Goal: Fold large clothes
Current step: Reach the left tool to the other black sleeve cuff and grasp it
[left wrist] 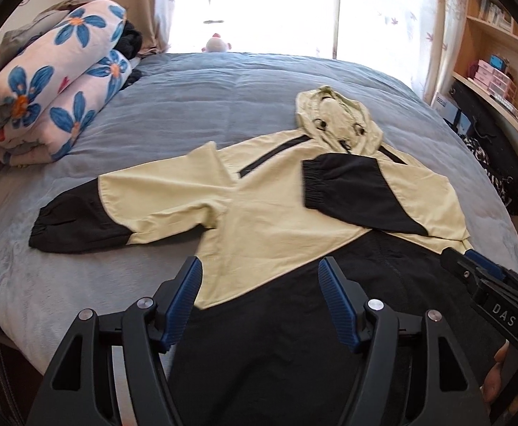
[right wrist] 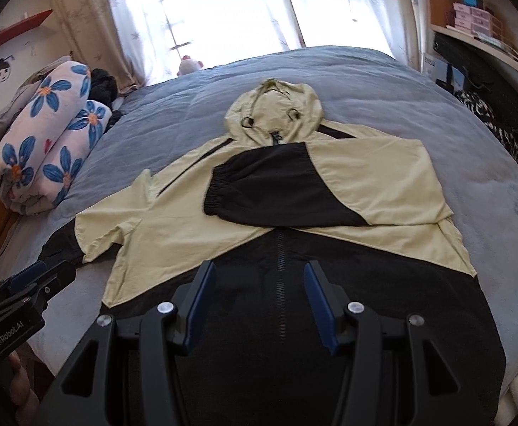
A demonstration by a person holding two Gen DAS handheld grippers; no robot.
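A pale yellow and black hooded jacket (left wrist: pixel 276 209) lies front up on the grey-blue bed (left wrist: pixel 188 106), hood (left wrist: pixel 333 120) toward the window. One sleeve (left wrist: pixel 351 191) is folded across the chest, its black cuff near the zip. The other sleeve (left wrist: pixel 117 206) stretches out flat to the left. My left gripper (left wrist: pixel 259 266) hovers open over the jacket's lower left part with nothing between its fingers. My right gripper (right wrist: pixel 259 266) is open above the black hem and zip (right wrist: pixel 280 284), also holding nothing. Each gripper shows at the edge of the other's view: right gripper (left wrist: pixel 472 269), left gripper (right wrist: pixel 35 277).
A rolled floral blanket (left wrist: pixel 56 81) lies at the bed's far left with dark clothes behind it. A small plush toy (left wrist: pixel 218 44) sits at the far edge under the bright window. Shelves (left wrist: pixel 489 53) and a dark patterned cloth (left wrist: pixel 496 167) flank the bed's right side.
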